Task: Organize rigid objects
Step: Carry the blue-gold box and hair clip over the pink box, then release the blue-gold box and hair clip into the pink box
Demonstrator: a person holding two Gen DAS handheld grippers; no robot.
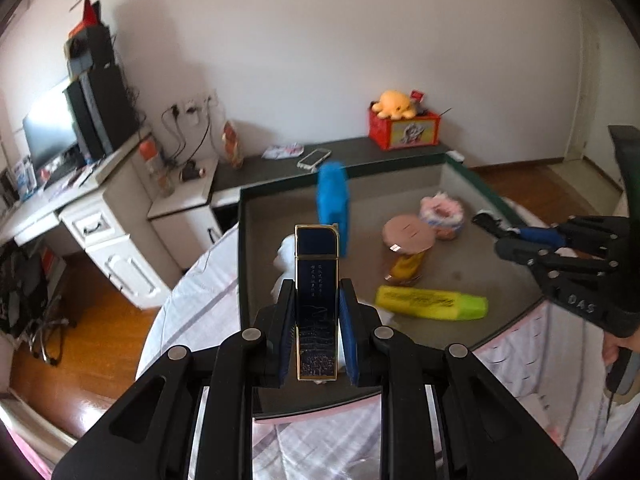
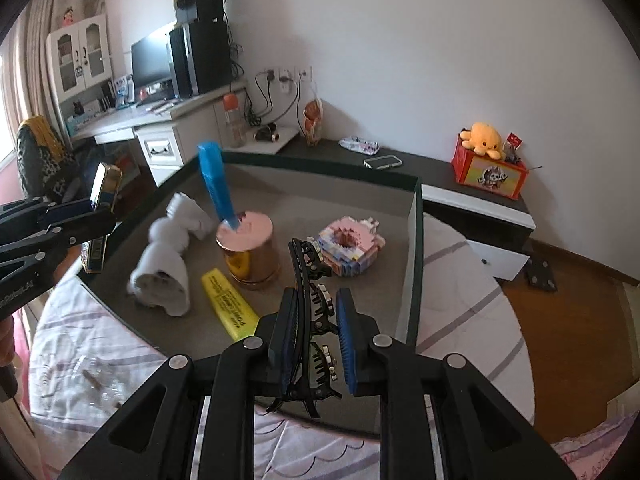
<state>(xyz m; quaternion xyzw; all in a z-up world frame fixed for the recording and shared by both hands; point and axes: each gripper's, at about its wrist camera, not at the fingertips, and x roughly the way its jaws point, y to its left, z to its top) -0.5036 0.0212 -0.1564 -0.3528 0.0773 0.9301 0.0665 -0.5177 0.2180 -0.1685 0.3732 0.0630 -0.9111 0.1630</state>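
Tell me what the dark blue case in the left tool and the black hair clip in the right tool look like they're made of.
Dark blue case: probably lacquered metal, going by its glossy face and bright gold edging. Black hair clip: likely hard plastic, with thin moulded teeth and a slight sheen.

Bedroom interior, daylit.
White wall [image 1: 320,40] fills the upper frame; wood floor [image 1: 80,340] at lower left. White desk [image 1: 100,208] with monitor [image 1: 50,128] at left; dark low cabinet [image 2: 460,184] at right; curtain [image 2: 24,40] at upper left.
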